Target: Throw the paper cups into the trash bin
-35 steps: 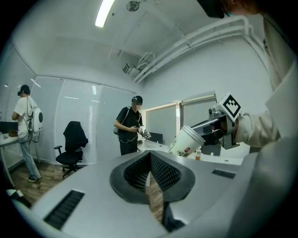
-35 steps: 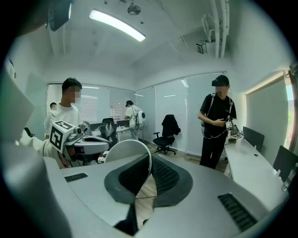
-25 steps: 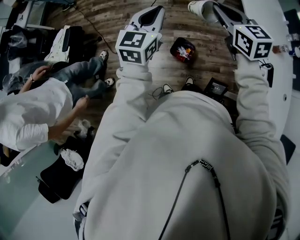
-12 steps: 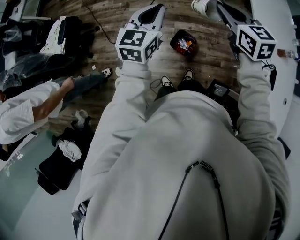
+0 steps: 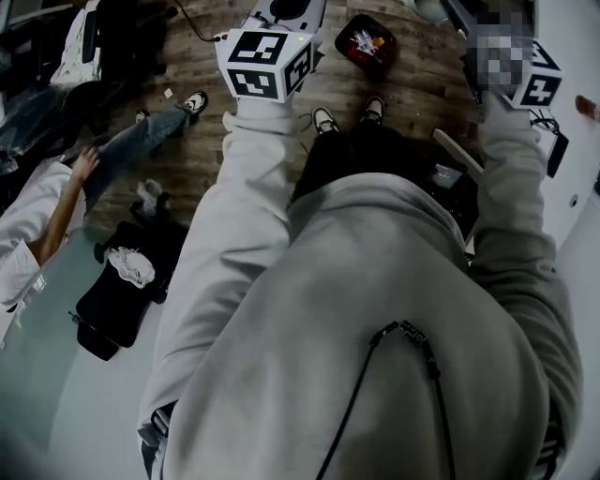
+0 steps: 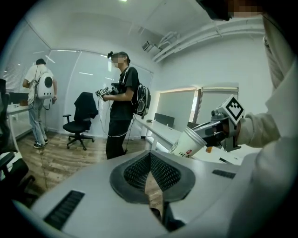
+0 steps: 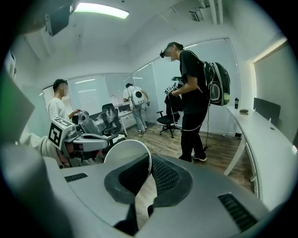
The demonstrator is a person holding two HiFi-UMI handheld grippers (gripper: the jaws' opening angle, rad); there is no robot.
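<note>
My right gripper (image 7: 150, 161) is shut on a white paper cup (image 7: 122, 154); the cup's wall is pinched between the pads and its round rim shows to their left. The left gripper view shows that cup (image 6: 188, 143) tilted, with red print, in the right gripper (image 6: 201, 133). My left gripper (image 6: 150, 154) is shut with nothing in it. In the head view a small black trash bin (image 5: 367, 43) with red and white rubbish stands on the wood floor, between the left gripper (image 5: 287, 9) and the right one's marker cube (image 5: 534, 82). The right jaws run off the top edge there.
A white desk (image 5: 583, 197) runs along the right. A seated person (image 5: 37, 216) and a black bag (image 5: 120, 302) are on the left. A standing person with a backpack (image 7: 195, 88) and an office chair (image 6: 78, 122) are farther off.
Both grippers have come down and slid toward the top of the head view. The trash bin sits higher in that picture. The seated person on the left has shifted.
</note>
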